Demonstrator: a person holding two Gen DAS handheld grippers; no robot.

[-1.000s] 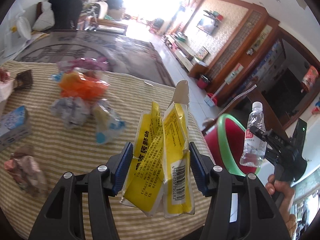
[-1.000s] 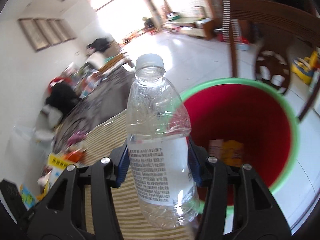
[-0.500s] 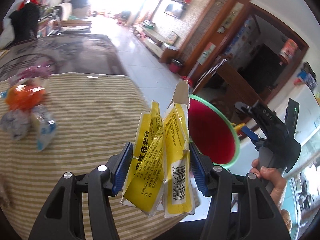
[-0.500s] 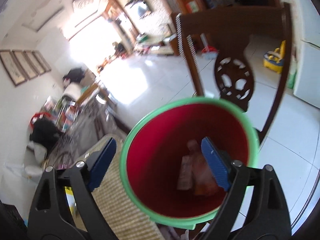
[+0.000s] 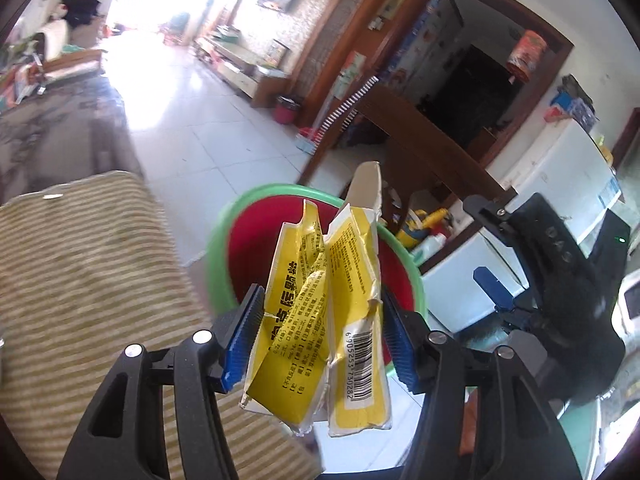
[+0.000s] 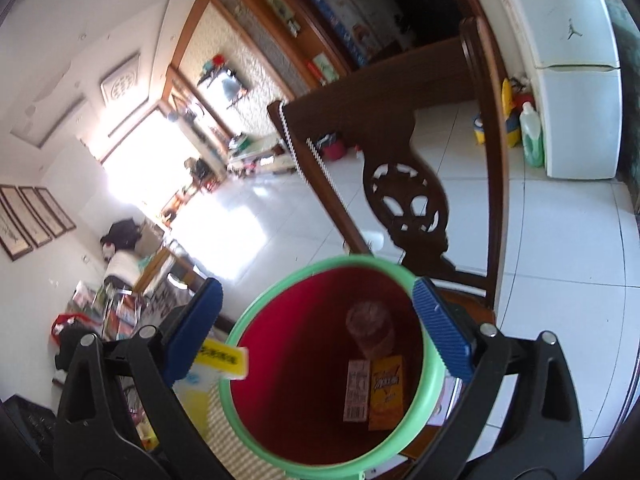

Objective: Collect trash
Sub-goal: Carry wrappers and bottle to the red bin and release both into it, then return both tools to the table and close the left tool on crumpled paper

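A crushed yellow carton (image 5: 352, 280) stands upright between the blue pads of my left gripper (image 5: 320, 296). The jaws are opening, with the pads still on the carton's sides. It hangs over the red bin with a green rim (image 5: 224, 248). My right gripper (image 6: 316, 286) is above the same bin (image 6: 236, 332), its jaws opening wide with nothing between them. A clear plastic bottle (image 6: 370, 330) lies in the bin beside an orange packet (image 6: 386, 396). The carton (image 6: 224, 358) shows at the bin's left edge. The right gripper (image 5: 476, 240) is to the right of the carton.
The striped tablecloth (image 5: 80, 260) ends just left of the bin. A dark wooden chair (image 6: 404, 200) stands right behind the bin. A white fridge (image 6: 576, 100) with bottles at its foot is at the far right. Tiled floor lies beyond.
My right gripper let go of the clear bottle, which now lies in the bin, and its jaws spread wide. My left gripper carried the yellow carton from the table to over the bin.
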